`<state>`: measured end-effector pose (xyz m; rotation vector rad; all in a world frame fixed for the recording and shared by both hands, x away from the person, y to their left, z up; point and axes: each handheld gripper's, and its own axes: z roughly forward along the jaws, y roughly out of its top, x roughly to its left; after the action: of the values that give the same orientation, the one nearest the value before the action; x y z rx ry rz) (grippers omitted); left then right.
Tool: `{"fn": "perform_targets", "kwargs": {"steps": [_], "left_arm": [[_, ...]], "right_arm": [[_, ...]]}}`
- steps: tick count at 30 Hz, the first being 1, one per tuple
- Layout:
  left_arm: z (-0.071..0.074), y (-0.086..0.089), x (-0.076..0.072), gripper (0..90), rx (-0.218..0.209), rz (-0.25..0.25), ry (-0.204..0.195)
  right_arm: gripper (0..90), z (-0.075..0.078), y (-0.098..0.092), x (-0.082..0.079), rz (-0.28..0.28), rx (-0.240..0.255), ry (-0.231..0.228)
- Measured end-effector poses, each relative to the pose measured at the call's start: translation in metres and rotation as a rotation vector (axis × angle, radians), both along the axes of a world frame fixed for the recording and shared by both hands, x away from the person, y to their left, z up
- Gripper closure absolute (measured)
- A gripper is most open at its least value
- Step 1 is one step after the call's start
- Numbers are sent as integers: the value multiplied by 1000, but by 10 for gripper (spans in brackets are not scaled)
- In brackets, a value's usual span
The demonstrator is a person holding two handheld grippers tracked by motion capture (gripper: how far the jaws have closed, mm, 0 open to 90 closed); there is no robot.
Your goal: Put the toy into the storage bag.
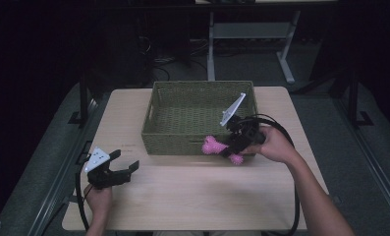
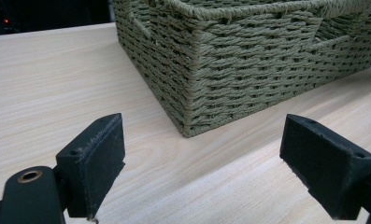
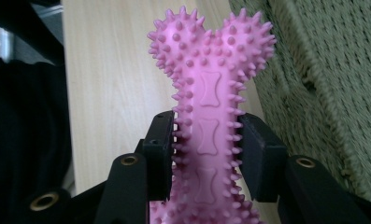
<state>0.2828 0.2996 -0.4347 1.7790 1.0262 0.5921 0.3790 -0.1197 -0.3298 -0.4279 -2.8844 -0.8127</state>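
A pink spiky bone toy [image 1: 222,149] is clamped at its shaft in my right gripper [image 1: 233,144], held above the table just in front of the woven green basket [image 1: 182,140]. In the right gripper view the two black pads [image 3: 162,154] press both sides of the bone toy [image 3: 210,102], whose knobbed end points away, with the basket wall [image 3: 323,79] to the right. My left gripper [image 1: 120,168] hovers open near the table's front left, nothing between its fingers. Seen from the left gripper view, the basket's corner [image 2: 197,70] stands ahead of the open left gripper [image 2: 204,165].
The light wooden table [image 1: 197,196] has bare room in front of the basket and at both sides. Black cables trail from each gripper. Beyond the far edge the floor is dark, with a white desk frame [image 1: 212,44].
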Motion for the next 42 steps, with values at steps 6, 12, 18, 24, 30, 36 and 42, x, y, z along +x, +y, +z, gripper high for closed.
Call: {"fn": "perform_targets", "kwargs": {"steps": [6, 12, 18, 24, 30, 36, 42], "left_arm": [[0, 0, 1, 136, 2, 1, -1], [0, 0, 0, 136, 11, -3, -2], [0, 0, 0, 136, 10, 3, -1], [0, 1, 1, 136, 7, 3, -1], [0, 1, 1, 136, 7, 1, -2], [0, 1, 1, 136, 2, 4, -2], [0, 2, 2, 136, 2, 4, -2]], "right_arm": [[582, 7, 1, 4, 1, -15, -13], [583, 17, 2, 11, 4, -12, -17], [583, 27, 3, 23, -5, -4, -18], [583, 33, 4, 31, -10, -12, -23], [583, 39, 4, 41, -17, -14, -16], [582, 45, 5, 50, -21, -30, -19], [582, 50, 4, 58, -34, -34, -15]]}}
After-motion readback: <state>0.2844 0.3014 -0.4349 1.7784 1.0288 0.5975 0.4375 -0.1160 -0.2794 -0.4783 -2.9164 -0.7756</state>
